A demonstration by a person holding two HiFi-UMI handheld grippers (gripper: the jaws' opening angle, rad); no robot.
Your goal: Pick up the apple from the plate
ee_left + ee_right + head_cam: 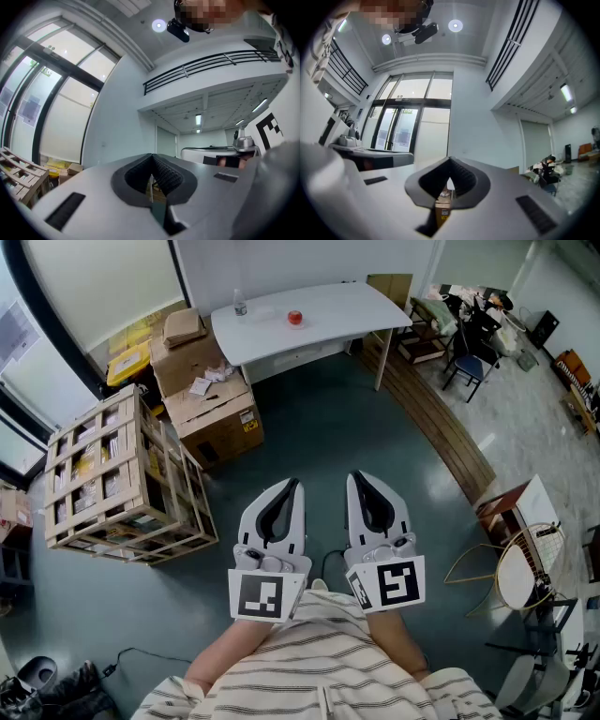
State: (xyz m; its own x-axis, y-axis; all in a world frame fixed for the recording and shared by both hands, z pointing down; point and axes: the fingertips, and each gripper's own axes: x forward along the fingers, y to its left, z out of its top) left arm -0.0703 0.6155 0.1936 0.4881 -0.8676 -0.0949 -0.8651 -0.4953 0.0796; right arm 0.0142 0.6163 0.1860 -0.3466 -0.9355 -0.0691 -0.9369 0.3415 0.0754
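Note:
The red apple [295,318] rests on a white table [342,310] far across the room, at the top of the head view; I cannot make out a plate under it. Both grippers are held side by side close to my body, well short of the table. My left gripper [293,484] has its jaws together with nothing between them. My right gripper [357,477] is likewise shut and empty. In the left gripper view the left gripper [151,158] points level at a pale wall. In the right gripper view the right gripper [450,161] faces tall windows.
A small bottle [240,307] stands on the table left of the apple. Cardboard boxes [208,390] are stacked by the table's left end, and a wooden crate [117,479] stands on the left. Chairs and clutter [473,334] fill the right side. Grey floor [319,427] lies between me and the table.

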